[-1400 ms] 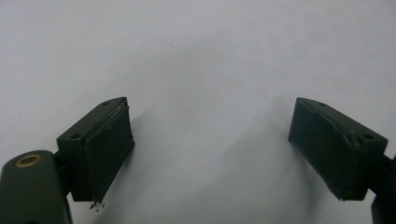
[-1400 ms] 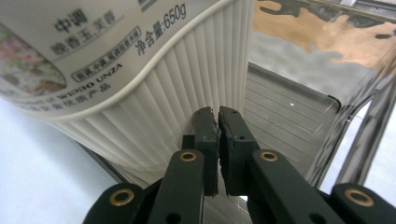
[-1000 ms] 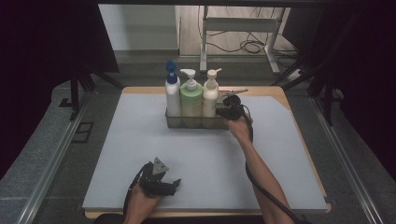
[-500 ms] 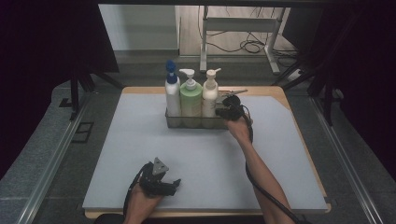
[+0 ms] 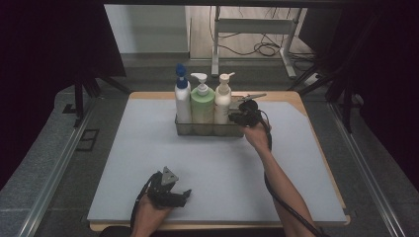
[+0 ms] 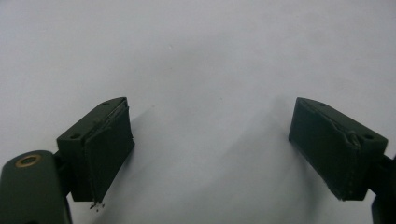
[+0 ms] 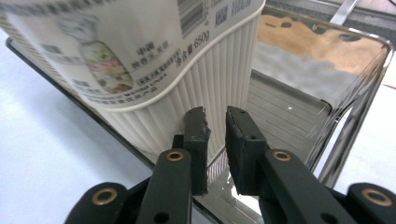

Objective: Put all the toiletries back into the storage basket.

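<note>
Left gripper: near-left part of the mat, low over it, held in the person's left hand; in the left gripper view its jaws stand wide apart with nothing but bare mat between them
Mat: pale grey sheet covering most of the wooden table, whose tan edge shows at the far and right sides
Bin: clear rectangular holder at the far middle of the mat; its right end has no bottle in it
Blue-capped bottle: white, upright, at the bin's left end
Green bottle: pump top, upright, in the middle, just beside the other two
Cream bottle: pump top, upright, rightmost of the three; ribbed lower body and printed label seen close in the right gripper view
Right gripper: at the bin's near-right wall, just right of the cream bottle; jaws nearly closed, astride the clear rim, which runs into the narrow gap between them, so they look to be pinching the wall
Right hand: behind that gripper, forearm running back to the near edge
</note>
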